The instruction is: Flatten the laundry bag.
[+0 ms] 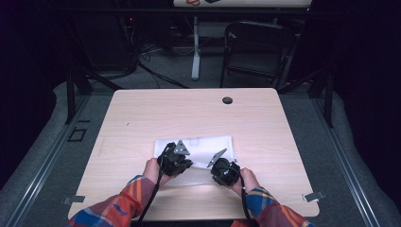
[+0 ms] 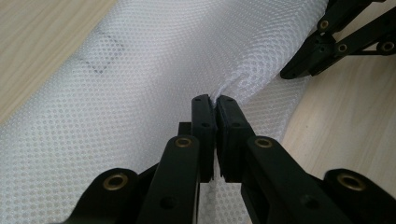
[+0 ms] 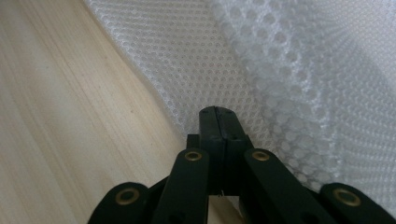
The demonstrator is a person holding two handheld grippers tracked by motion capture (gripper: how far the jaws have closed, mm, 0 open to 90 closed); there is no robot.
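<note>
The high view looks forward and down over the whole worktop [image 1: 142,113] from the near edge. Both gripper views sit close, sharing the white mesh cloth [image 2: 154,70].

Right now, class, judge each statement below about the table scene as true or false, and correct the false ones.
1. The left gripper is shut on the white mesh cloth. True.
2. The cloth is solid blue fabric. False: it is white, with small holes all over.
3. The right gripper stands wide open. False: its jaws are pressed together at the cloth's edge.
4. The cloth lies on a light wooden table. True.
5. A folding chair stands on the table. False: it stands on the floor beyond the table.
</note>
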